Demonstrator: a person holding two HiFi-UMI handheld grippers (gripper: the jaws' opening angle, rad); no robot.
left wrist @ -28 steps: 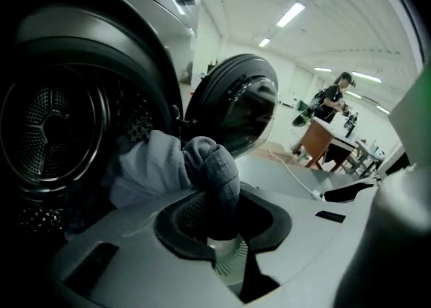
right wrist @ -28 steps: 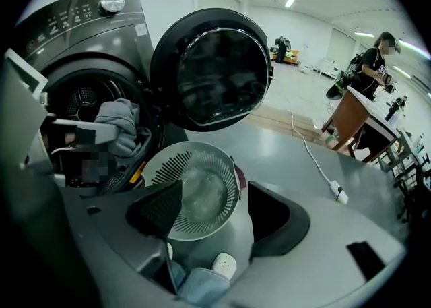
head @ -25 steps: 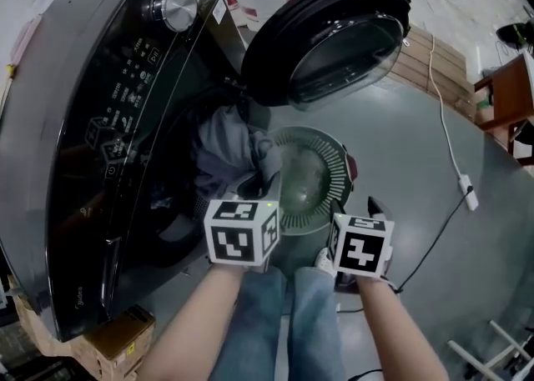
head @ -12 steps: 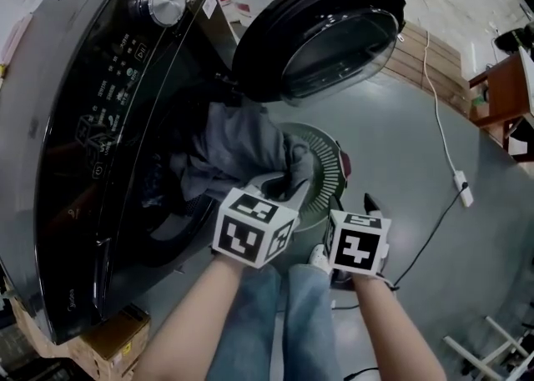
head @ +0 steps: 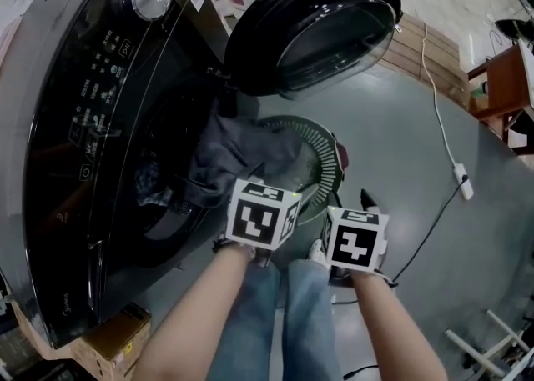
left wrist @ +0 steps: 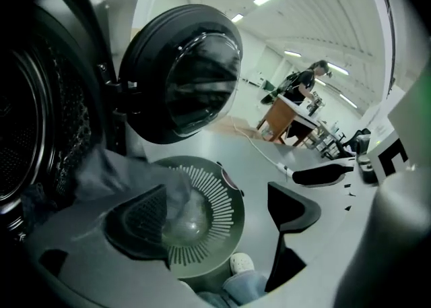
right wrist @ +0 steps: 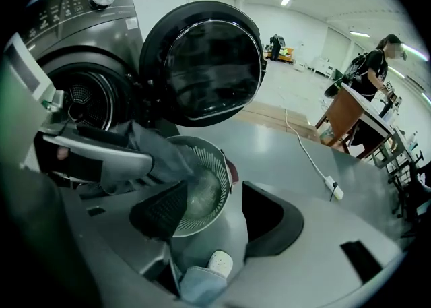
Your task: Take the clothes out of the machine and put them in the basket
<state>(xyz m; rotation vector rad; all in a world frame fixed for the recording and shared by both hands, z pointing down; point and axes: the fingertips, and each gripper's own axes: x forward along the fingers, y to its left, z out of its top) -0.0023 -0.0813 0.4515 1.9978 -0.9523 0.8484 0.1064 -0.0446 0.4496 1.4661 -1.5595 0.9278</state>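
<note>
Looking along the left gripper [left wrist: 215, 216] in its own view, the claw stands wide, its jaws having just been opening, and nothing is pinched between them. The grey garment [left wrist: 114, 175] spills from the drum of the washing machine [left wrist: 40, 118], and its edge lies over the near rim of the green slotted basket [left wrist: 219, 195], just past the left pad; whether cloth and pad touch cannot be told. In the right gripper view, the right gripper [right wrist: 215, 216] is released and about half open, its jaws having just been closing on nothing. The basket's inside and a white shoe [right wrist: 219, 261] show through the gap. The garment hangs under the other claw at the left, reaching from the drum down into the basket. From the head view, both claws hover side by side over the basket's near edge. The garment bridges the drum mouth and the basket rim, below the open door [head: 313, 25].
</note>
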